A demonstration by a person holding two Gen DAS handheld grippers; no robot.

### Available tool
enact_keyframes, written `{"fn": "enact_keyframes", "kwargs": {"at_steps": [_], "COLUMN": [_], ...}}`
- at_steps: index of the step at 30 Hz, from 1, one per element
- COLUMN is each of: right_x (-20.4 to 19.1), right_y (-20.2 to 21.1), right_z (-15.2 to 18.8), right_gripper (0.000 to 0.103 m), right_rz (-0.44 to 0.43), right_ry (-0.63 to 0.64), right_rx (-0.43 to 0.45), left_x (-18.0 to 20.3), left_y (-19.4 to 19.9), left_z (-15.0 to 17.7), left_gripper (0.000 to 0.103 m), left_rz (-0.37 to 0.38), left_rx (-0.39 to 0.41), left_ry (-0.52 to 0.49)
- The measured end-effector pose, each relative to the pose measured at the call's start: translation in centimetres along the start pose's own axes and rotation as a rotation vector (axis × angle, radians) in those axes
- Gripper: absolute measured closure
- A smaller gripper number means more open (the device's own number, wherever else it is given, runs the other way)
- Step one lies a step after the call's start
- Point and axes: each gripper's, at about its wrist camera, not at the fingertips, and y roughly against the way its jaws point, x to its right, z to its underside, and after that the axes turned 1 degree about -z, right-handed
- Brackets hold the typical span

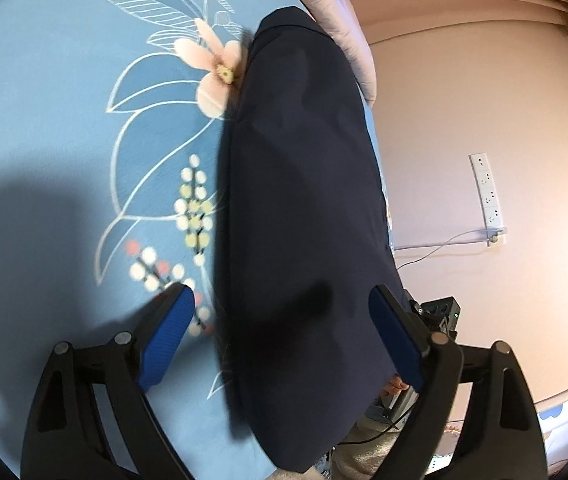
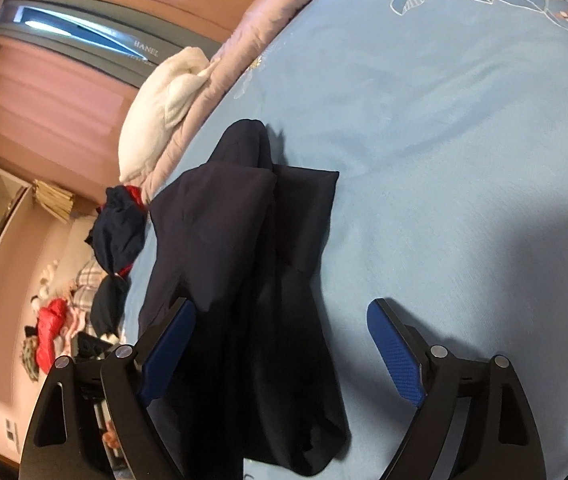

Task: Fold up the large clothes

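Presently, both grippers hang over the bed, each tilted down at the same dark navy garment point(image 1: 304, 208).

Left wrist view: the left gripper point(image 1: 281, 304) has its jaws spread wide, nothing pinched between the blue pads point(image 1: 167, 336). The garment lies as a long, narrow folded strip, running straight away from the jaws toward the lilac quilt point(image 1: 340, 28) at the far end. Its near end passes between the open jaws and hangs a little past the bed edge. The blue floral bedsheet point(image 1: 43, 100) shows bare to the left of the strip; a wall with a power strip point(image 1: 488, 196) is off to the right.

Right wrist view: the right gripper point(image 2: 281, 312) is likewise wide open and holds nothing. The garment point(image 2: 243, 264) sits toward the left jaw here, bunched and doubled over, with its far tip point(image 2: 247, 136) pointing at a white plush item point(image 2: 163, 112) on the quilt point(image 2: 267, 24). Bare bedsheet point(image 2: 444, 160) fills the right half. More clothes point(image 2: 119, 224) sit piled by the bed's left edge.

Judgement: the long axis lines up with both grippers' pointing direction, so the next fold likely runs end to end. The left gripper looks better centred on the near hem; the right would need to shift leftward first.
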Motion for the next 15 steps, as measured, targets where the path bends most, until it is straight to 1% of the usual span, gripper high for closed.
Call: {"fn": "enact_keyframes", "kwargs": {"at_steps": [2,4,9,14,15], "right_x": [0.0,-0.2,-0.5,-0.7,-0.8], "right_y": [-0.5,-1.1,-2.3,-3.6,-3.8], "right_z": [-0.4,-0.8,-1.6,-2.4,-2.6], "right_gripper": [0.015,0.014,0.011,0.011,0.011], "right_rz": [-0.006,-0.008,-0.041,-0.042,-0.045], "right_ry": [0.001,0.009,0.022,0.051,0.059], "right_rx": [-0.01,-0.019,-0.056,-0.081,-0.087], "left_x": [0.3,0.5,1.1,1.9,2.1], "left_y": [-0.5,-1.3,-2.7,-4.3,-4.6], "left_z": [-0.2,-1.3,-2.2,-3.4,-3.6], "left_gripper": [0.014,0.014,0.014,0.014,0.012], "left_rz": [-0.004,-0.005,-0.005,-0.017,-0.02], "left_rx": [-0.007,-0.022,-0.047,-0.075,-0.079], "left_ry": [-0.005,-0.015,-0.035,-0.06,-0.064]}}
